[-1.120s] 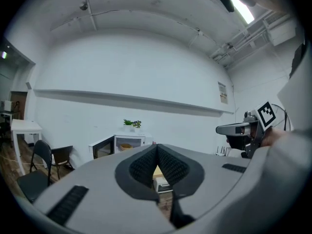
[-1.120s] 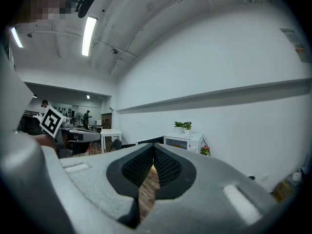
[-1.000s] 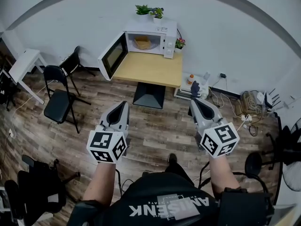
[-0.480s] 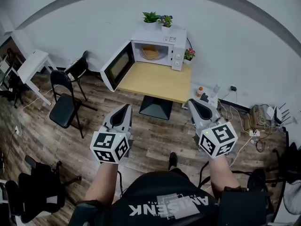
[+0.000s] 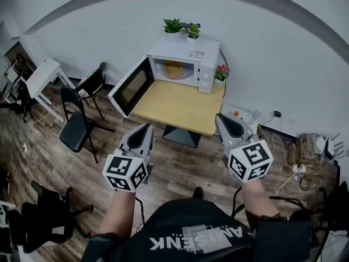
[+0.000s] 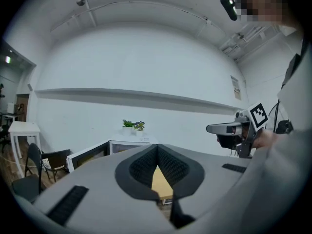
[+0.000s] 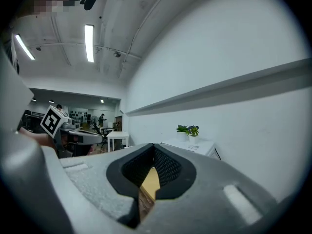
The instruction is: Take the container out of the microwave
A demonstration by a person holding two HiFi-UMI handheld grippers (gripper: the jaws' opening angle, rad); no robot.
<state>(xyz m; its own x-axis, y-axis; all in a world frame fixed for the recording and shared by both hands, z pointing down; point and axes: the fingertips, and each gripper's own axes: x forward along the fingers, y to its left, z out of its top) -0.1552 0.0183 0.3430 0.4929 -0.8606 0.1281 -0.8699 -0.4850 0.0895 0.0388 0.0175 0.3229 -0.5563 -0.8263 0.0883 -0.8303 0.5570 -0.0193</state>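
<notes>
Two grippers point toward the table: the left gripper and the right gripper each have their jaws closed together with nothing between them. The tan container sits inside the white microwave, whose door stands open. A label on the microwave's top is too small to read. White print on the person's black shirt appears upside down and is not clearly legible.

table: wooden table | seat: black folding chair | left: white desk | top: potted plant
</notes>
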